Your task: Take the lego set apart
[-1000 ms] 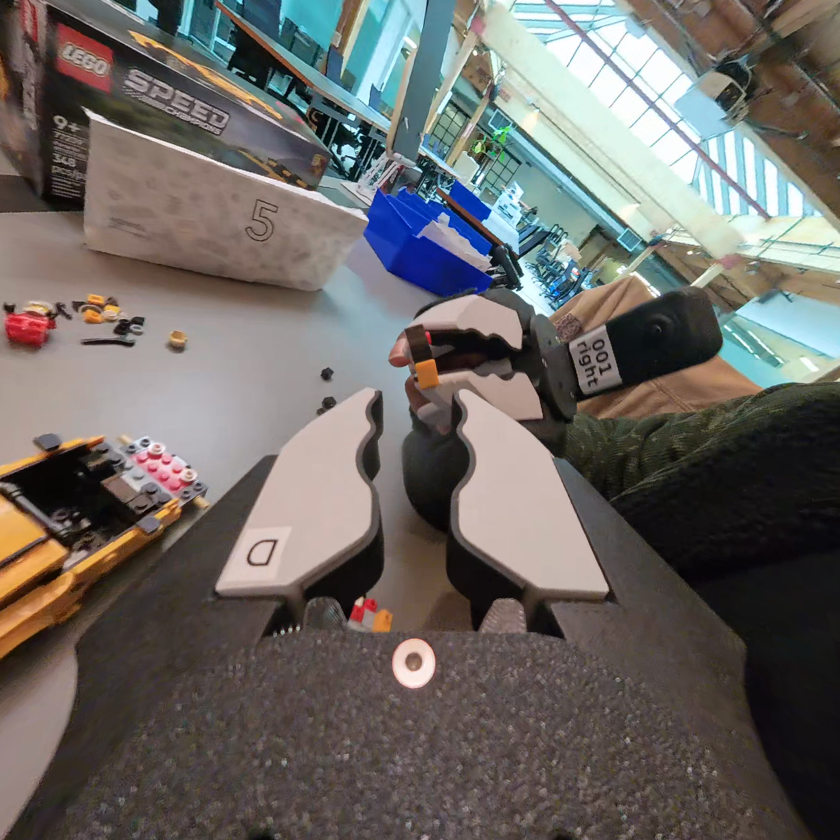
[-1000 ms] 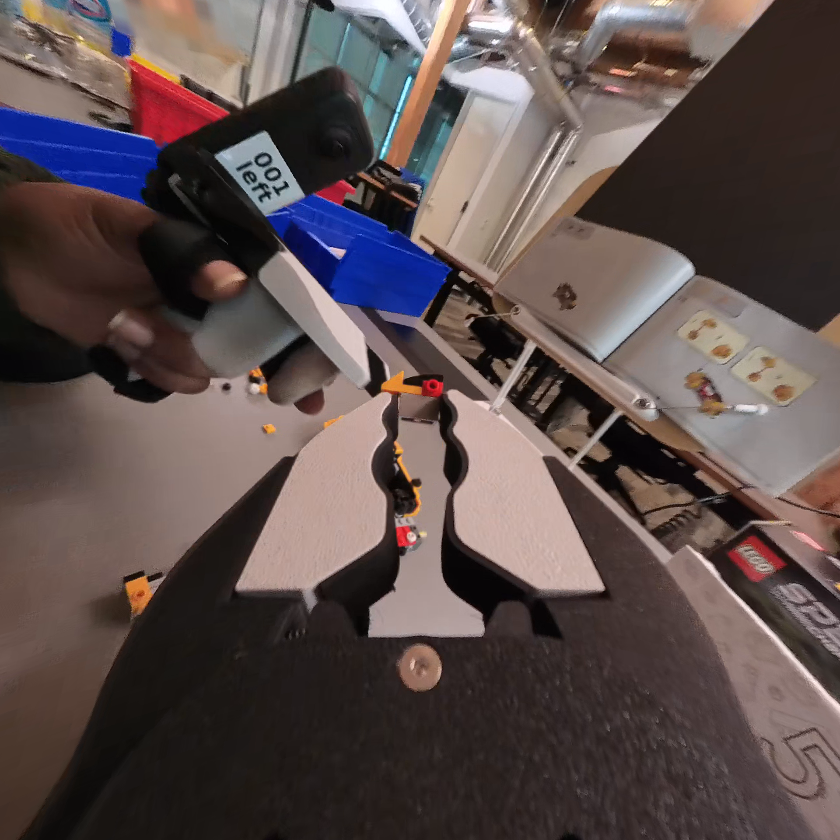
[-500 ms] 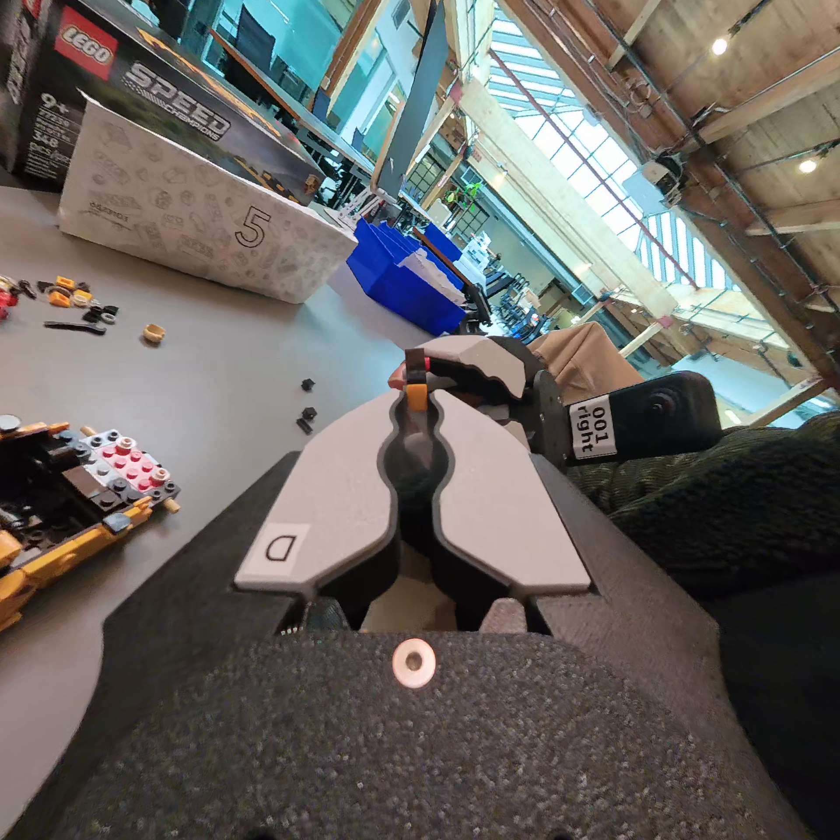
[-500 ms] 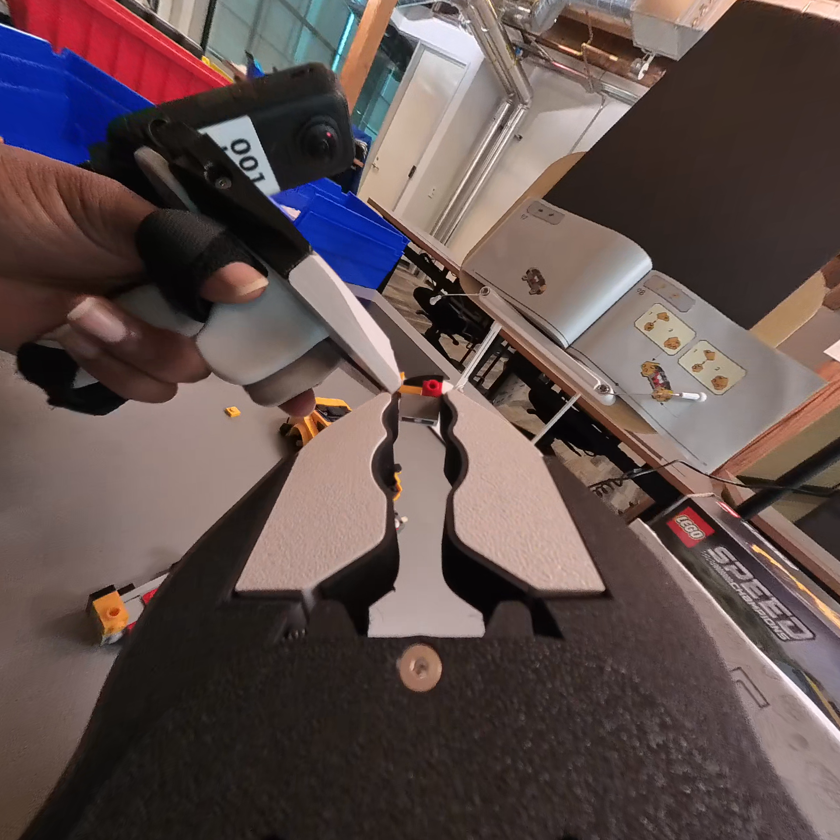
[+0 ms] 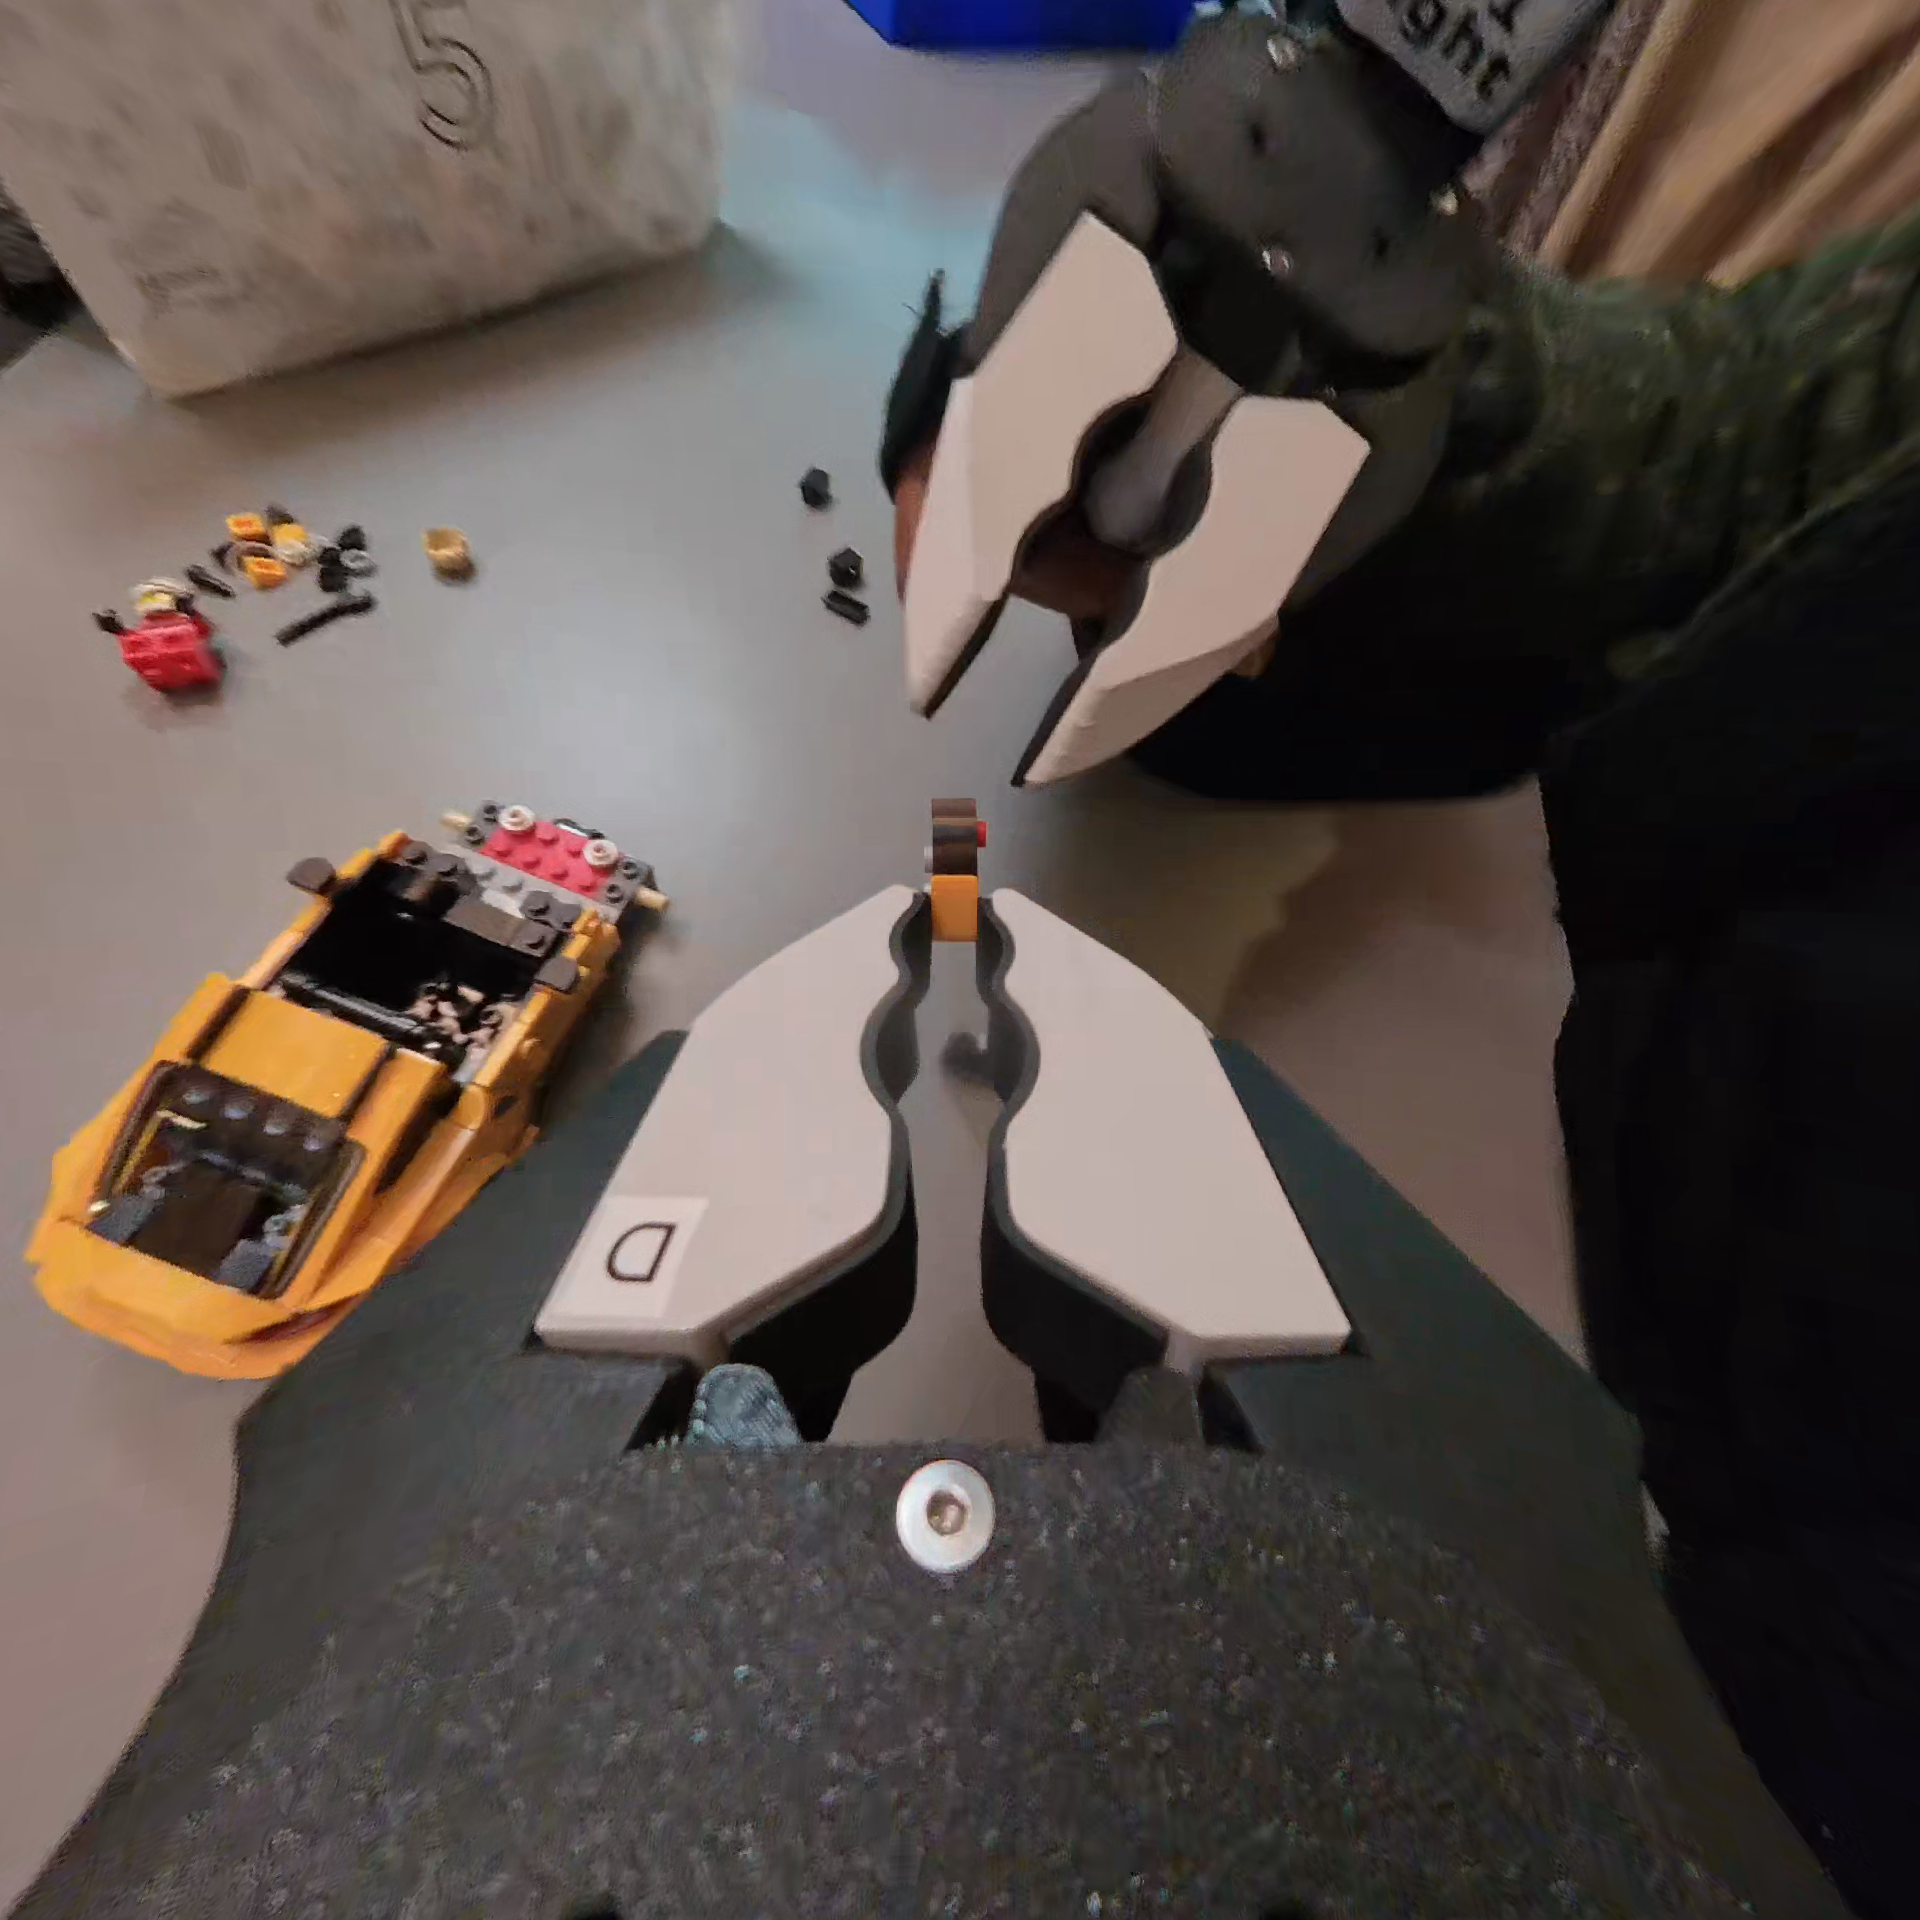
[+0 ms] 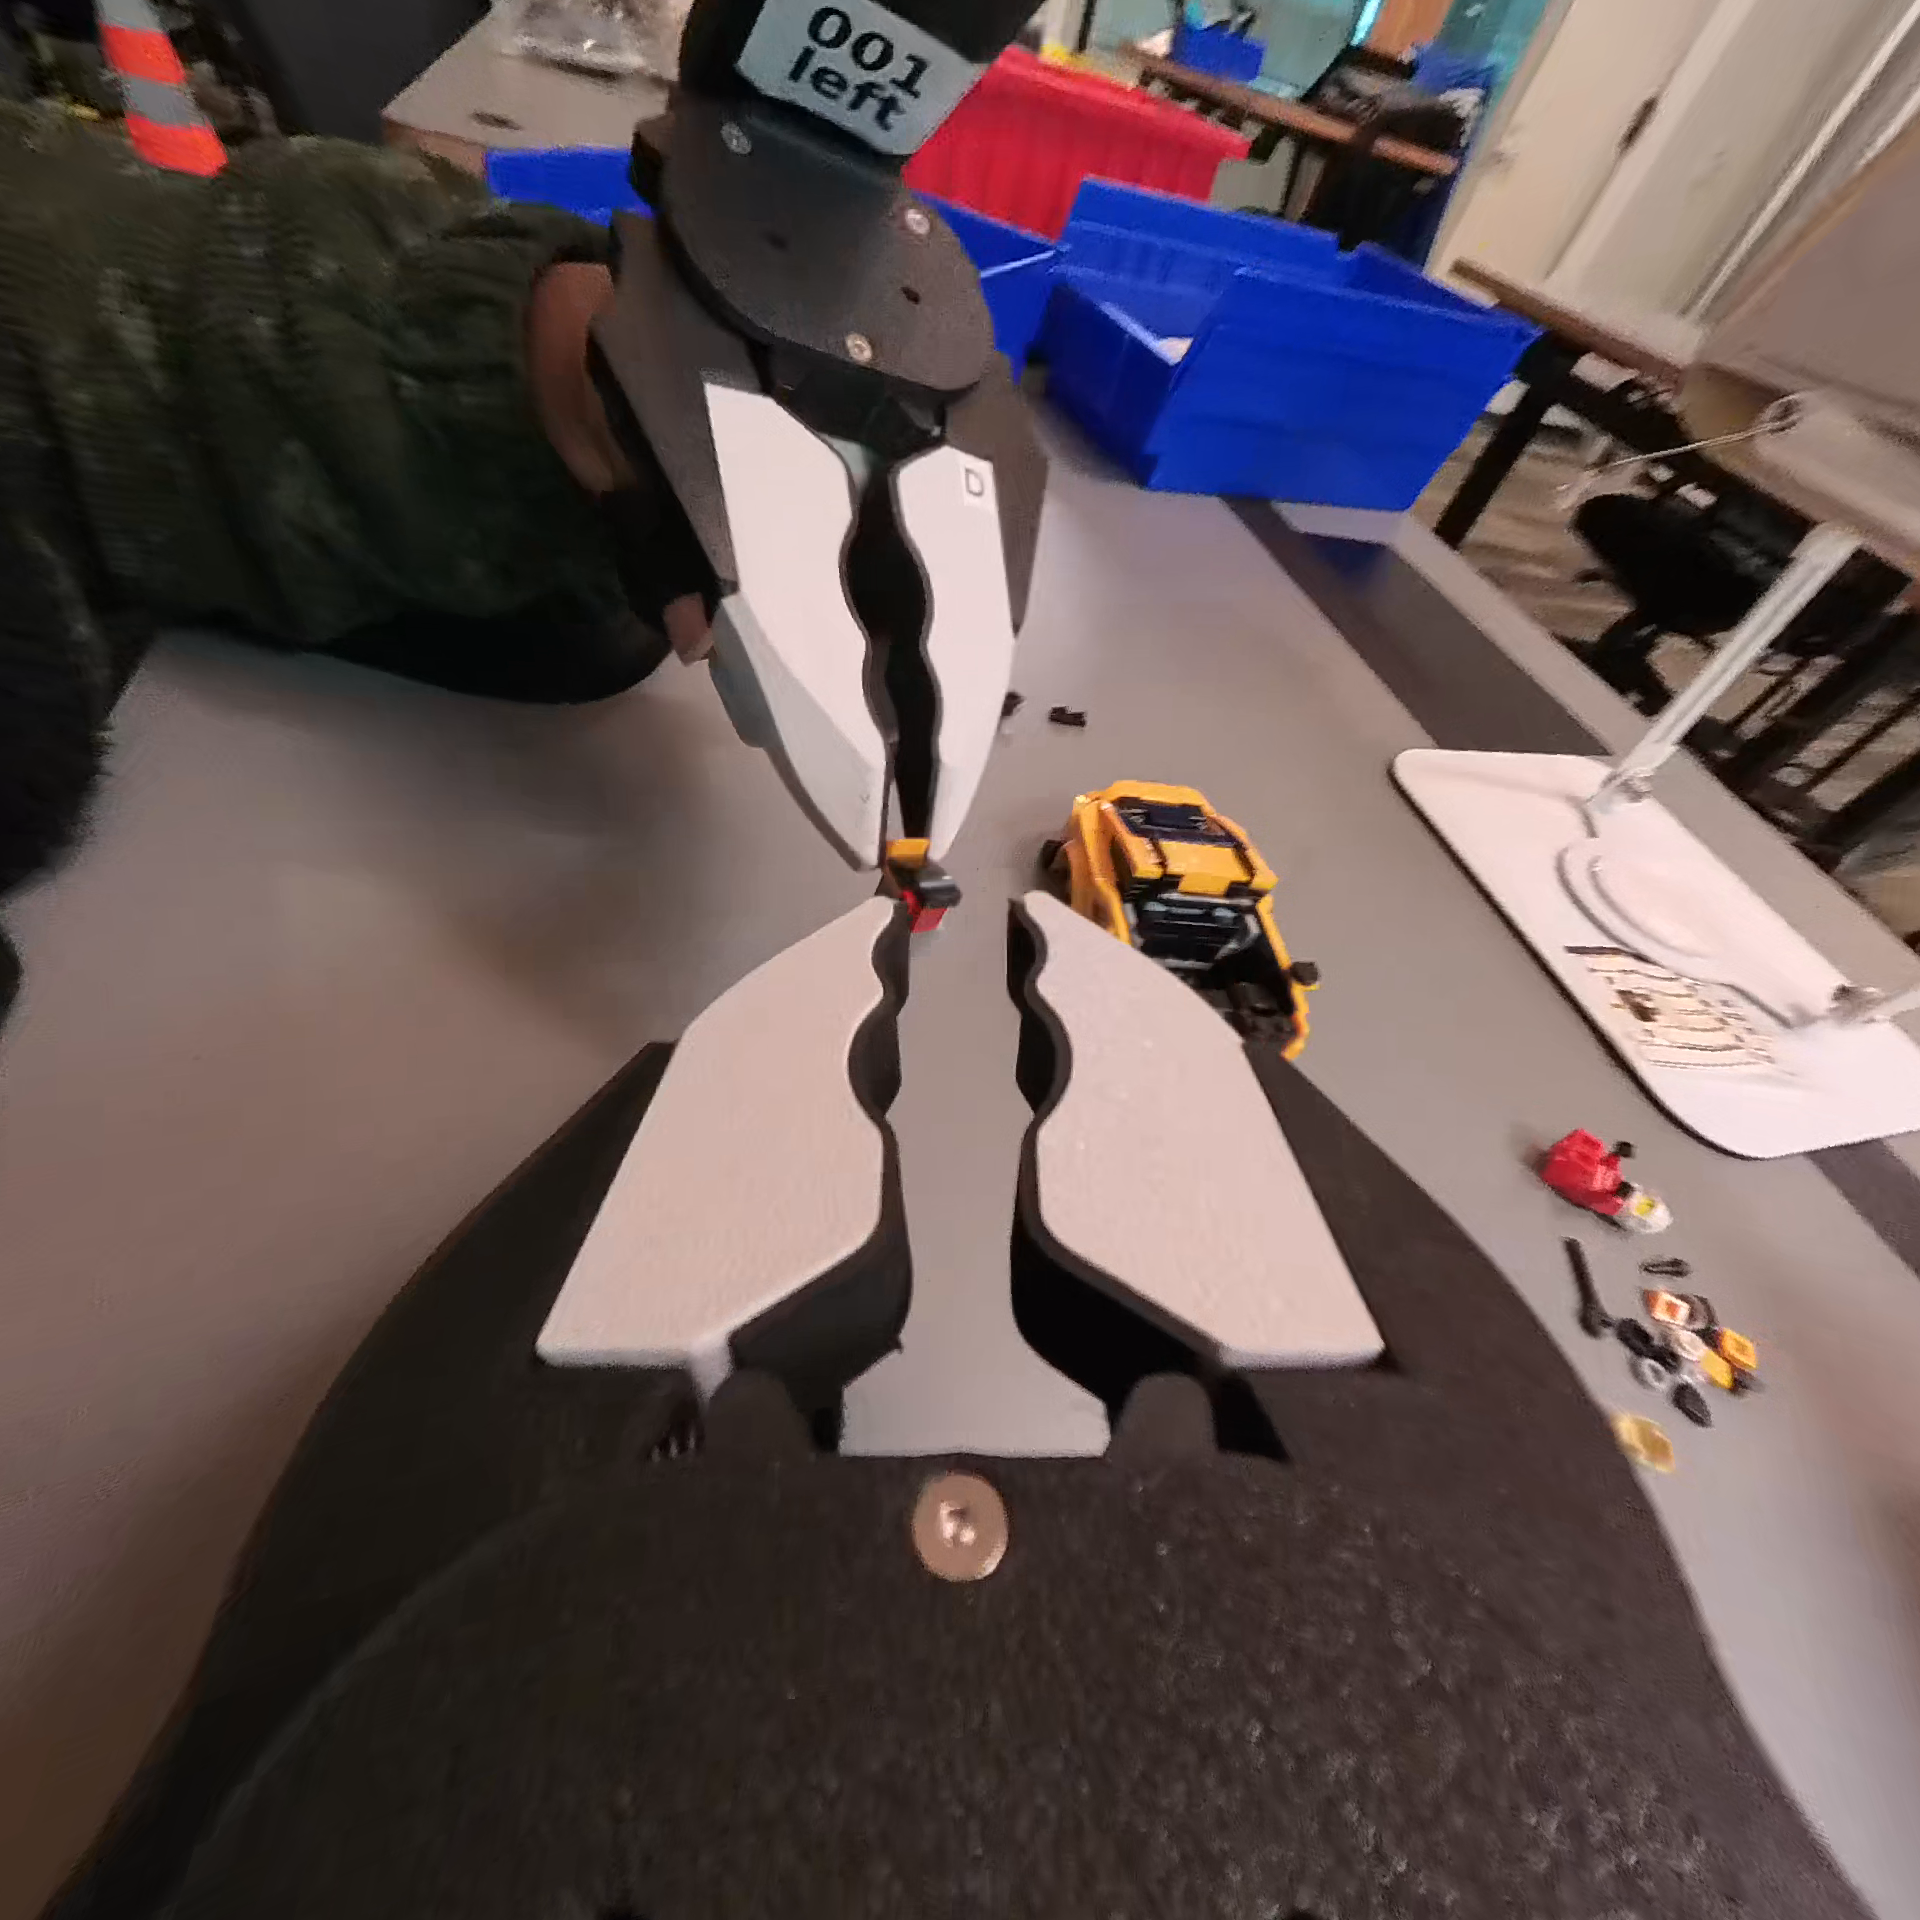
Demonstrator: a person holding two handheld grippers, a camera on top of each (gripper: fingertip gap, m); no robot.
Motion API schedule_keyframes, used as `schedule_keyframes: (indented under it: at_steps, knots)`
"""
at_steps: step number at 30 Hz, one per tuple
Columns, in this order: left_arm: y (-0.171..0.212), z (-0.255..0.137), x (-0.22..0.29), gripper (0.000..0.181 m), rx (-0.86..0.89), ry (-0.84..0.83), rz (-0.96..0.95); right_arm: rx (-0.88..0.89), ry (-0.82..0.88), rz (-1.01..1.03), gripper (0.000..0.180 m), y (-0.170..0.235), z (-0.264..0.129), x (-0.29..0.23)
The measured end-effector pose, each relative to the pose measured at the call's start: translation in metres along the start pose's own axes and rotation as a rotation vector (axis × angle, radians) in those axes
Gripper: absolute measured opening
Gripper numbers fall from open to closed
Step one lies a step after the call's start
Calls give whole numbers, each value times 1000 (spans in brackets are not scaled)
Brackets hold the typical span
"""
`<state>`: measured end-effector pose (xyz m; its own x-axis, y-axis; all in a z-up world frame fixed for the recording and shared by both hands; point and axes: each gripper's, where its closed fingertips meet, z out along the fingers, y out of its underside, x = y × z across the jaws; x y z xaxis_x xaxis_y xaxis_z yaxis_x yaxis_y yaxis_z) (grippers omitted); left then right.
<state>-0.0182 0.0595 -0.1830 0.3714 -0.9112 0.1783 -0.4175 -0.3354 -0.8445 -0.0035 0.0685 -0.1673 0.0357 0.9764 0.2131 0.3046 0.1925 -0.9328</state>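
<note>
Your left gripper (image 5: 953, 902) pinches a small stack of orange, dark brown and red lego bricks (image 5: 954, 868) at its fingertips, above the grey tabletop (image 5: 644, 686). Your right gripper (image 6: 956, 906) faces it with jaws parted and nothing between them; its tips sit just beside the stack's red end without clamping it. In the left wrist view, the partly stripped yellow-orange lego car (image 5: 312, 1081) with its black interior exposed lies on the table to the left. Farther left and beyond the car, a red minifigure piece (image 5: 166, 649) lies beside a scatter of small black and orange loose parts (image 5: 291, 566). A white printed paper bag (image 5: 343, 177) stands at the far left.
</note>
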Motion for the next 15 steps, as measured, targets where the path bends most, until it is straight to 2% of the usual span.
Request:
schedule_keyframes:
  at_steps: [6,12,15]
  knots:
    - [14,11,12,8,-101,20,104,-129,-180,33,17,23,10,-26]
    - [20,13,18,8,-148,20,158,-145,-230,56,11,26,13,-34]
    - [17,11,16,8,-115,18,151,-118,-225,91,10,22,13,-31]
